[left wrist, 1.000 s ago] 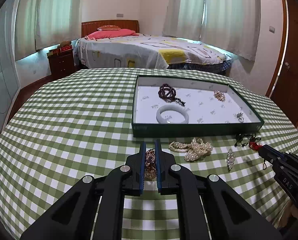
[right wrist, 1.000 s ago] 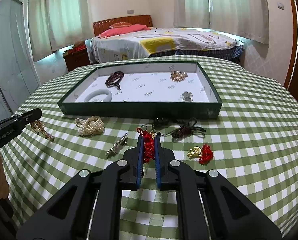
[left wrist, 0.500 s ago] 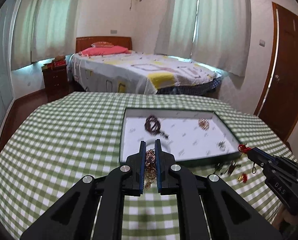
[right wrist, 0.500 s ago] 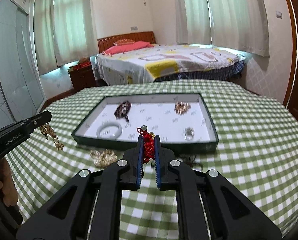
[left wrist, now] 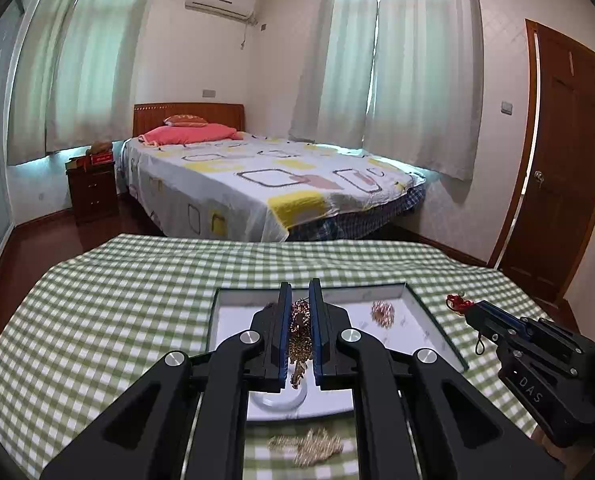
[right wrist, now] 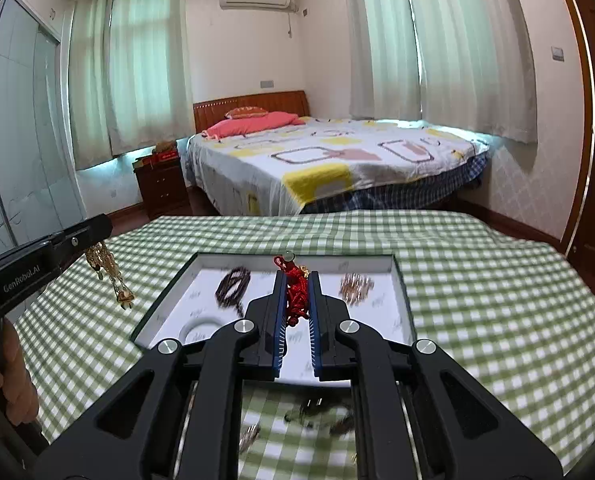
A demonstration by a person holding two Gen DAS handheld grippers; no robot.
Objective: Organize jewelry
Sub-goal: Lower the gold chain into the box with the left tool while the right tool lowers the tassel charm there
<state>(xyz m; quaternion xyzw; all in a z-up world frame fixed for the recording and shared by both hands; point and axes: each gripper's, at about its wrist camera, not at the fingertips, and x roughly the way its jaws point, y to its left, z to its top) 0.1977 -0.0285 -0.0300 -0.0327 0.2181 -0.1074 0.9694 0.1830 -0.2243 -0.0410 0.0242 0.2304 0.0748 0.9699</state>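
Observation:
My left gripper [left wrist: 298, 292] is shut on a gold chain piece [left wrist: 299, 332] and holds it above the green-rimmed jewelry tray [left wrist: 213, 320]. My right gripper [right wrist: 296, 280] is shut on a red knotted cord charm [right wrist: 295, 292] above the same tray [right wrist: 165, 292]. In the tray lie a white bangle [right wrist: 199, 328], dark beads [right wrist: 233, 286] and a gold brooch [right wrist: 355, 286]. The right gripper also shows in the left wrist view [left wrist: 471, 312], and the left gripper with the dangling chain [right wrist: 111, 276] shows in the right wrist view.
A pearl-and-gold heap [left wrist: 309, 446] lies on the checked tablecloth [left wrist: 97, 320] in front of the tray. Dark cord pieces [right wrist: 317, 416] and a metal clip [right wrist: 249, 436] lie near the tray's front edge. A bed [left wrist: 257, 184] stands beyond the table.
Both grippers have lifted off the cloth with their pieces and moved forward over the tray; the views have tilted up toward the room.

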